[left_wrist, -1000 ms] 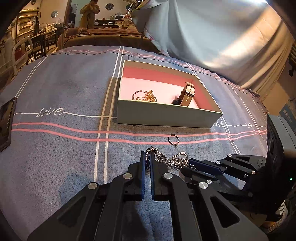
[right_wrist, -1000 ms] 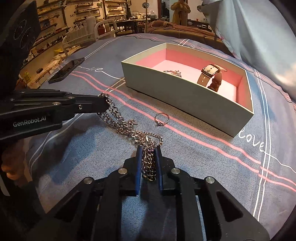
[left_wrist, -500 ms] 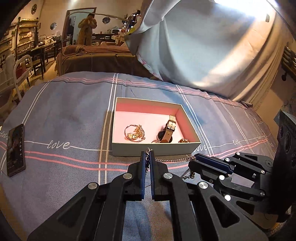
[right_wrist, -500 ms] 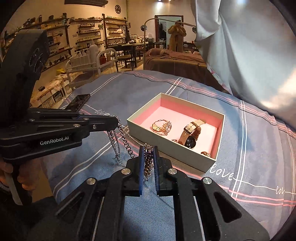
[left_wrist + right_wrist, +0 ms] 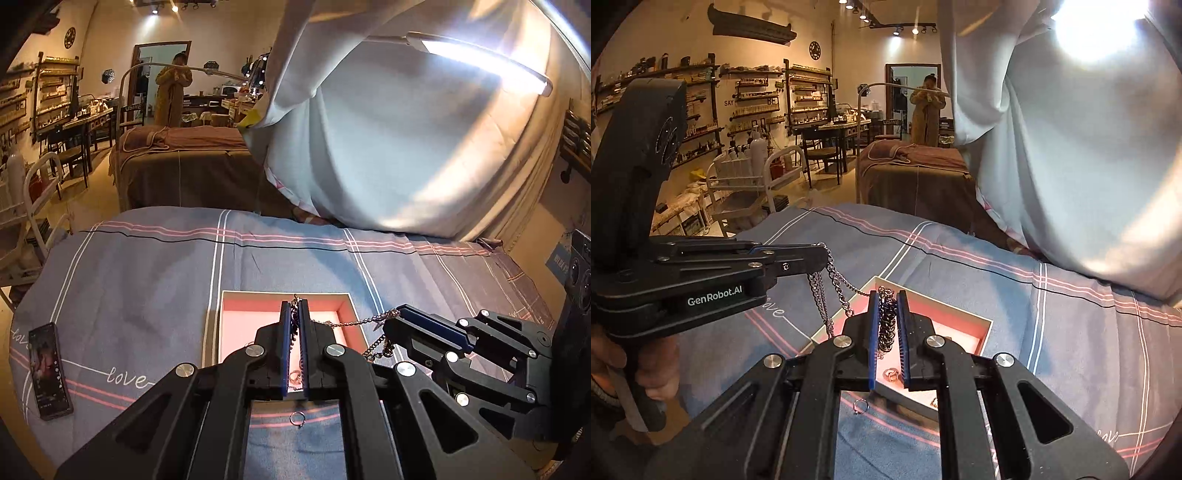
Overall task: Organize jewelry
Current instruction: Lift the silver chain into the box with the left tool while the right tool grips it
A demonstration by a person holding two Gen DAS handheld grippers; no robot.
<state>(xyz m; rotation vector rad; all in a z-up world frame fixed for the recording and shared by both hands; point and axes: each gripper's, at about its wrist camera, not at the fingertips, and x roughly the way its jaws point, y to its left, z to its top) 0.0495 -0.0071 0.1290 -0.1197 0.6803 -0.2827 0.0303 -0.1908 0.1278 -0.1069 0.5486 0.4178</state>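
Note:
Both grippers hold one silver chain necklace [image 5: 351,324] high above the bed. My left gripper [image 5: 294,310] is shut on one end; my right gripper [image 5: 887,299] is shut on a bunched part of the chain [image 5: 886,325]. The chain hangs between them, with loops dangling below the left gripper [image 5: 827,288]. A grey box with a pink lining [image 5: 258,314] lies below, mostly hidden by the fingers; it also shows in the right wrist view [image 5: 960,317]. A small silver ring [image 5: 296,418] lies on the bedspread in front of the box, also seen in the right wrist view [image 5: 860,406].
A phone [image 5: 48,373] lies at the left on the blue striped bedspread [image 5: 147,288]. A pale curtain [image 5: 388,140] hangs behind the bed. A brown massage bed [image 5: 184,166] and shelves stand farther back.
Both grippers have risen well above the bedspread with the chain, lifting it fully off the cloth. The box now lies under the fingertips instead of ahead of them.

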